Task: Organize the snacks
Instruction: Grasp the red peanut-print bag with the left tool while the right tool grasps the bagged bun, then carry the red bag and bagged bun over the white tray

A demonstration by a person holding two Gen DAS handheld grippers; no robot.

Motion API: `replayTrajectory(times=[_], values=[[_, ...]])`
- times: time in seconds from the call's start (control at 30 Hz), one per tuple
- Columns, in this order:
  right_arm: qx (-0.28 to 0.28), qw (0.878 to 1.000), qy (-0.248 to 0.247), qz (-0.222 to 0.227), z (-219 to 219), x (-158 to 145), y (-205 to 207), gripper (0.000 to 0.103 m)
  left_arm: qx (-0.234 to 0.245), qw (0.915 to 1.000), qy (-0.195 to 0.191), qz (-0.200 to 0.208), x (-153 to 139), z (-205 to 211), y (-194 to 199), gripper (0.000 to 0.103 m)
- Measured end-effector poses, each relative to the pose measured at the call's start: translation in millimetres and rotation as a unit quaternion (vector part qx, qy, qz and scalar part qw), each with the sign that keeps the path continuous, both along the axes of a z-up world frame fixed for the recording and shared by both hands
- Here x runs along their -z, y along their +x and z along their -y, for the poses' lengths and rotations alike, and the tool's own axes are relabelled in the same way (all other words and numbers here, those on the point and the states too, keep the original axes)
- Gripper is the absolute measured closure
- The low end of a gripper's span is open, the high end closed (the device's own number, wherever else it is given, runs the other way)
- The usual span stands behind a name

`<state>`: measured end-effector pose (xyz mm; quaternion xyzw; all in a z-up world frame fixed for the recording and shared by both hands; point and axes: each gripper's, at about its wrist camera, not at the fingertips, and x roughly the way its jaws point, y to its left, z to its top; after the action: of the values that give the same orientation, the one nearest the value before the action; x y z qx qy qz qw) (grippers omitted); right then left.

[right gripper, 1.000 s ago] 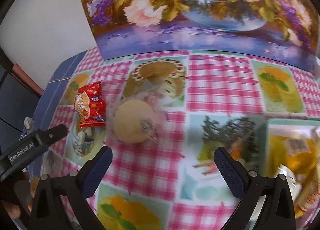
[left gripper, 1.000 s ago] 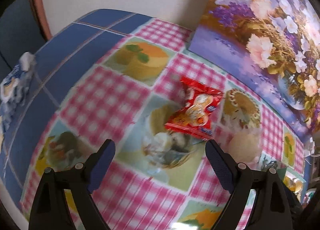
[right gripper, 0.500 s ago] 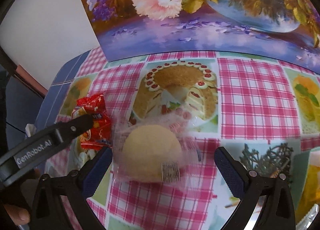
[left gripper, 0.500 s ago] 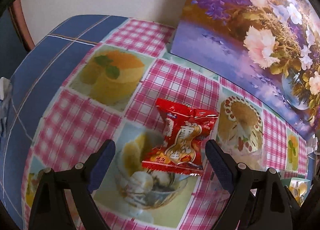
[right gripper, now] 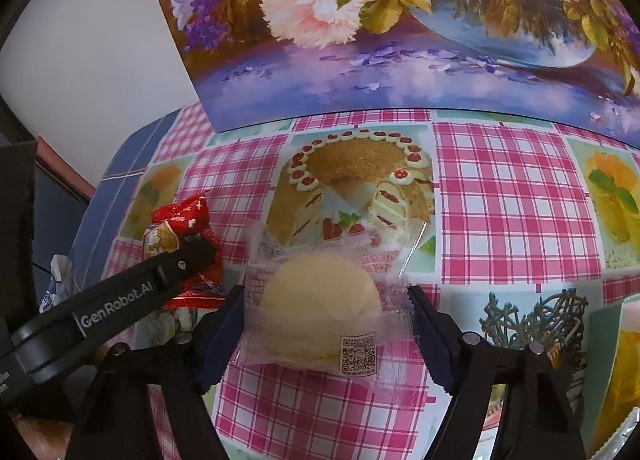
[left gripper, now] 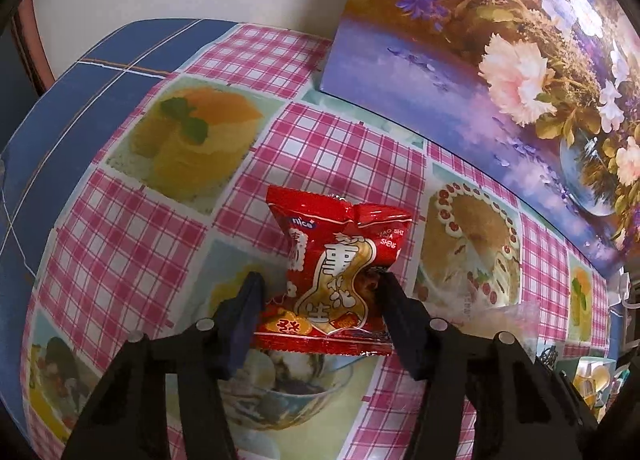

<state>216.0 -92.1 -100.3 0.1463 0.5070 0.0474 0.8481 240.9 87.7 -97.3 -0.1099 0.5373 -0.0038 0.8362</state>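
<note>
A red peanut snack packet (left gripper: 340,276) lies on the checked tablecloth. My left gripper (left gripper: 320,292) has closed in around its lower half, both pads at the packet's sides. The packet also shows in the right wrist view (right gripper: 182,236) with the left gripper's finger (right gripper: 120,296) across it. A pale round bun in a clear wrapper (right gripper: 320,300) lies between the pads of my right gripper (right gripper: 324,312), which straddles it, still a little wider than the wrapper.
A flower painting (right gripper: 400,39) leans against the wall at the back of the table (left gripper: 120,240). A tray with yellow packets (right gripper: 624,360) sits at the right edge. A white-blue wrapper (right gripper: 56,288) lies at the left table edge.
Both grippers moved forward and down onto their snacks. The left jaws narrowed onto the red packet. The right jaws narrowed around the wrapped bun.
</note>
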Motion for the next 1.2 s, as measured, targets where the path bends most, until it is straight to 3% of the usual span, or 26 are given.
replayTrajectory(times=[0.2, 0.57, 0.97, 1.2], values=[[0.011, 1.0, -0.005, 0.004, 6.4, -2.5, -7.5, 0.034, -0.014, 0.9999, -0.003, -0.003, -0.3, -3.3, -6.9, 0.045], [0.028, 1.0, 0.0, -0.008, 17.1, -7.9, -26.3, 0.04, -0.059, 0.9979, -0.024, -0.016, -4.7, -10.2, -41.8, 0.045], [0.056, 0.998, 0.019, -0.02, 32.9, -30.2, -64.1, 0.041, -0.062, 0.9979, -0.015, -0.009, -35.7, 6.1, -79.0, 0.045], [0.087, 0.996, 0.029, -0.001, 54.5, -63.7, -90.8, 0.041, -0.044, 0.9987, -0.02, 0.012, -64.7, 31.1, -102.8, 0.045]])
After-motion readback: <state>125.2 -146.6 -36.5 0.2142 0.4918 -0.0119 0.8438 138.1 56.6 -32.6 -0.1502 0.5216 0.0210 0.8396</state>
